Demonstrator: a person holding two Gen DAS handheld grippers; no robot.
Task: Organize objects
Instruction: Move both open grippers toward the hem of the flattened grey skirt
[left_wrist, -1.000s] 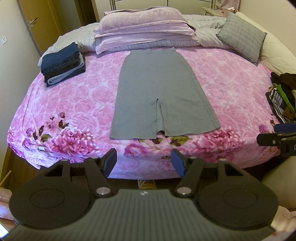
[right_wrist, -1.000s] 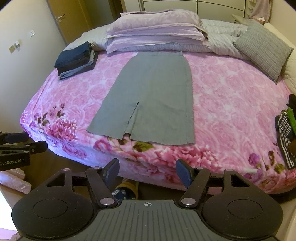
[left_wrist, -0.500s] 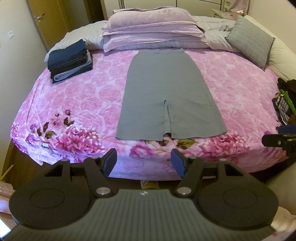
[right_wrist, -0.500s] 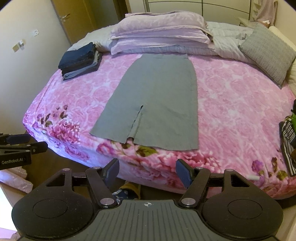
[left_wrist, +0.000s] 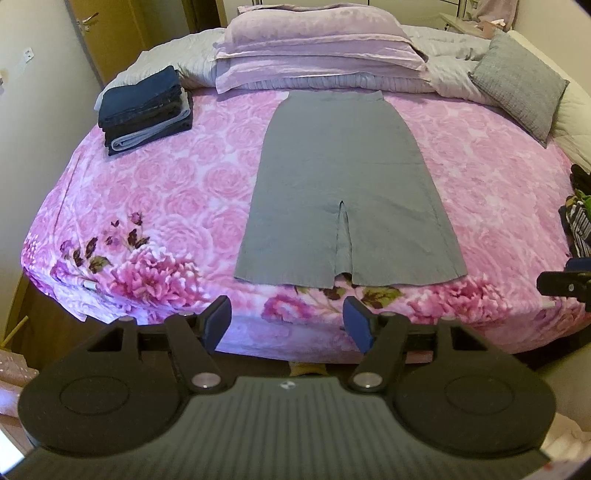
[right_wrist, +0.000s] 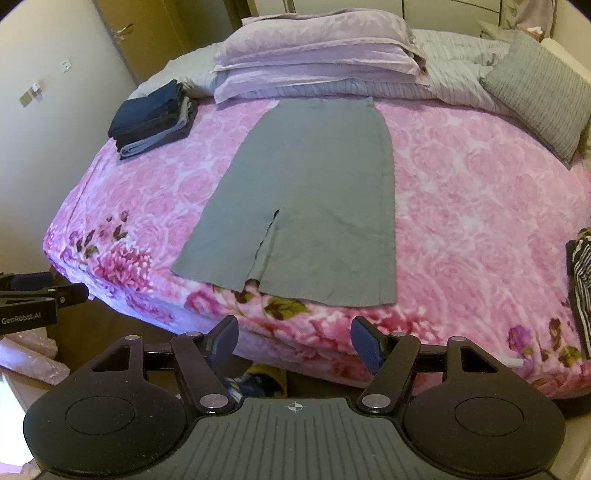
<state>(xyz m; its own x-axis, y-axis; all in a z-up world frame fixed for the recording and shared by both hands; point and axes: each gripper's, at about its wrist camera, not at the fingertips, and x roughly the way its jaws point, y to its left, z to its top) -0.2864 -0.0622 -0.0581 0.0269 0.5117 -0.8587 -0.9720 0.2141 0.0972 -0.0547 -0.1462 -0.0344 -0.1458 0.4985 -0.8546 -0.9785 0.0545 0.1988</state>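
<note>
Across the middle of one pink rose-print bedspread (left_wrist: 155, 192): one grey slit-hem skirt (left_wrist: 343, 192), flat, hem toward the near edge, waistband at 12 o'clock touching two stacked lilac pillows (left_wrist: 317, 40). At 10 o'clock, one stack of folded dark-blue and grey garments (left_wrist: 146, 110). At 2 o'clock, one grey knitted cushion (left_wrist: 517, 96). At 3 o'clock, one heap of striped and green clothes (left_wrist: 578, 221), partly cut off. Below the near edge, left gripper (left_wrist: 286, 323), jaws opening, nothing between them. Right gripper (right_wrist: 293, 341) spread wide, also empty, clear of the skirt.
</note>
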